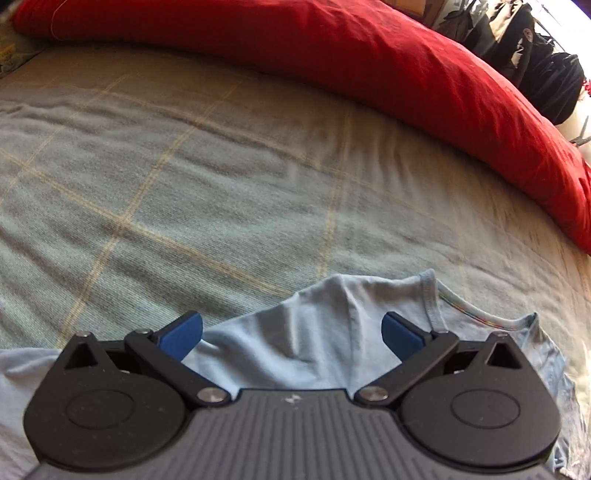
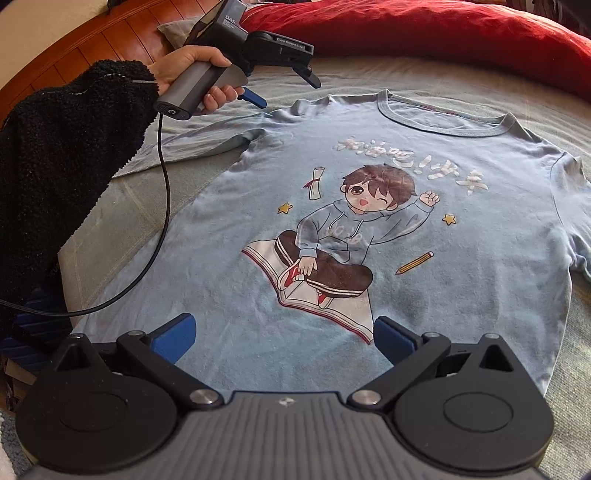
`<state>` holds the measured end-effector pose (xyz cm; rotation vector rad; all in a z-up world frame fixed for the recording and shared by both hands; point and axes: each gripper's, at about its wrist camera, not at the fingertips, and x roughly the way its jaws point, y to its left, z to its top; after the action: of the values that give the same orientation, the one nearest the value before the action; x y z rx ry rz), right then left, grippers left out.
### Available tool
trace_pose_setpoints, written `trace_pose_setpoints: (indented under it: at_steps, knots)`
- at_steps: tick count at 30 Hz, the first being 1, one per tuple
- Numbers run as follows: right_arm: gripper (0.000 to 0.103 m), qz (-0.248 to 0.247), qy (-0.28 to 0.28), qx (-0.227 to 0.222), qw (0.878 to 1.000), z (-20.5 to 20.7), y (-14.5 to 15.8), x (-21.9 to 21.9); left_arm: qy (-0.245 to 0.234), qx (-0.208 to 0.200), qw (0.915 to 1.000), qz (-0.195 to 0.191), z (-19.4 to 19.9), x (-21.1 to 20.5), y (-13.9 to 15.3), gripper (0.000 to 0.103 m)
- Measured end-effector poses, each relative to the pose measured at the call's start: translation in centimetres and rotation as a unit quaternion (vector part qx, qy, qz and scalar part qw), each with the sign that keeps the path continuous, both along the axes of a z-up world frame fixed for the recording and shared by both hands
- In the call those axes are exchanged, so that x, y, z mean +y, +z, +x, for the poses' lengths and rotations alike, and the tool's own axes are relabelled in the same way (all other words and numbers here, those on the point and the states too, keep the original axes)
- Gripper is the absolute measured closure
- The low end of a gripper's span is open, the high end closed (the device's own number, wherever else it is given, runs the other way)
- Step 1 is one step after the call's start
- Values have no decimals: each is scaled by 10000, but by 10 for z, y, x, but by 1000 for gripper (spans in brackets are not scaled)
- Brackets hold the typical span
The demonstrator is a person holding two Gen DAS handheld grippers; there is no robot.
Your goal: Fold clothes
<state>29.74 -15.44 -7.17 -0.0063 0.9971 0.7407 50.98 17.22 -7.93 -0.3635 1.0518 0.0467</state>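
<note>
A light blue T-shirt (image 2: 258, 206) with a cartoon print of a child on a book lies flat, front up, on the bed. My right gripper (image 2: 284, 341) hovers open over its lower hem, nothing between the blue pads. My left gripper (image 2: 286, 90), held by a hand in a black fleece sleeve, hangs open just above the shirt's left shoulder and sleeve. In the left wrist view the left gripper (image 1: 291, 332) is open over the shoulder of the T-shirt (image 1: 314, 332), near the collar.
The shirt rests on a grey-green checked bedspread (image 1: 184, 184). A long red pillow (image 1: 406, 74) runs along the far side of the bed. A black cable (image 2: 162, 221) trails from the left gripper across the shirt's side. Wooden floor (image 2: 110, 33) shows at far left.
</note>
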Motion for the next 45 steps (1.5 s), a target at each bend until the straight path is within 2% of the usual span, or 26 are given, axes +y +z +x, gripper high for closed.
trace_pose_setpoints:
  at_steps: [3,5,7,9,12,15,18,22,25,30,32,38,45]
  knots:
    - [0,-59,33,24,10000,0,-3,2,-398,133,9988,-247,-5,-19,1,1]
    - [0,-89,48,43,9999,1,-5,3,-558,325,9978,-116,0,-29,-7,1]
    - [0,-119,55,68,9999,1,-7,4,-487,418,9979,130,7,-31,-17,1]
    - [0,-122,41,57,9999,3,-7,3,-281,429,9986,136,18,-26,-26,1]
    - [0,-120,-25,47,9999,5,-9,1,-100,153,9996,194,36,-20,-28,1]
    - [0,-147,-51,30,9999,6,-9,0,146,174,9993,295,44,-16,-27,1]
    - [0,-159,-53,14,9999,6,-9,0,77,20,9999,102,30,-20,-14,1]
    - [0,-154,-84,11,9998,5,-9,0,-376,83,9991,-182,11,-42,-8,1]
    - [0,-175,-87,7,9998,5,-10,0,-537,178,9984,-59,13,-56,-15,1]
    - [0,-217,-63,-24,9997,4,-10,1,-132,276,9995,-120,37,-40,-30,1]
    - [0,-189,-71,-13,9998,4,-9,0,-19,309,9994,-185,31,-35,-18,1]
    - [0,-241,-156,-78,9996,3,-6,0,-8,301,9988,-384,-21,-17,-9,1]
    - [0,-177,-9,-228,9996,-9,3,6,30,284,9975,-639,-77,4,-3,1]
